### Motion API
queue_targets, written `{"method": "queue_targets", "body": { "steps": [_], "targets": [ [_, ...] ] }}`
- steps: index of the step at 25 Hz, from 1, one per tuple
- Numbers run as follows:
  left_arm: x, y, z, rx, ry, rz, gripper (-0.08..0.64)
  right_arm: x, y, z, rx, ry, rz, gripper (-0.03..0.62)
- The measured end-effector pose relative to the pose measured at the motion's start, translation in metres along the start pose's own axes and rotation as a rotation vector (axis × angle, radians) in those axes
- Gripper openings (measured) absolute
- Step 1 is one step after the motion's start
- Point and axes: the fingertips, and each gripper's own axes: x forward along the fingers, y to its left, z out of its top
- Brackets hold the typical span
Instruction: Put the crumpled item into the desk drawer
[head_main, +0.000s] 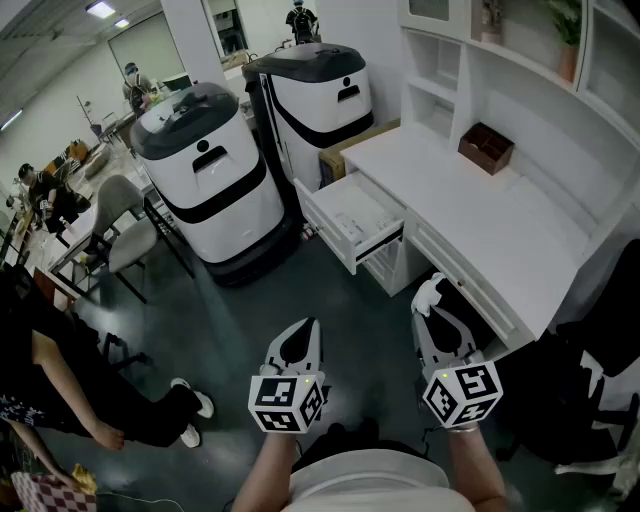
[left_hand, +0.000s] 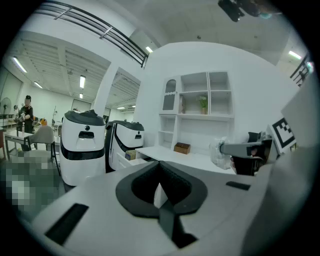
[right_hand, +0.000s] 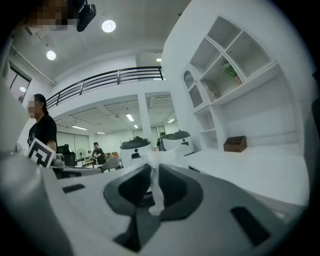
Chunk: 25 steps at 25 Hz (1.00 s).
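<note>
- Head view: my right gripper (head_main: 432, 312) pinches the crumpled item (head_main: 428, 293) by the desk (head_main: 500, 220) edge. The open drawer (head_main: 352, 218) is ahead-left. I'd get over its cavity before releasing.
- Left gripper view: left gripper (left_hand: 160, 172) closed, empty. I'd hold it clear of the path.
- Right gripper view: only a thin strip sits between the pads, so no slackening until it's over the drawer.

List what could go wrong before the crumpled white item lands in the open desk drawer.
1. The right hand-held gripper pinches only a thin part of the crumpled white paper-like item. Most of it bulges past the tips, so it may slip out.
2. The open white desk drawer lies ahead and to the left across dark floor, so an early release would likely miss it.
</note>
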Motion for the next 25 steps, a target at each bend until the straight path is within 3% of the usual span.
{"method": "queue_targets", "body": {
  "steps": [25],
  "targets": [
    [-0.006, -0.012, -0.003, 0.015, -0.013, 0.025, -0.006, -0.013, -0.004, 0.006, 0.016, -0.045, 0.036, 0.058]
  ]
}}
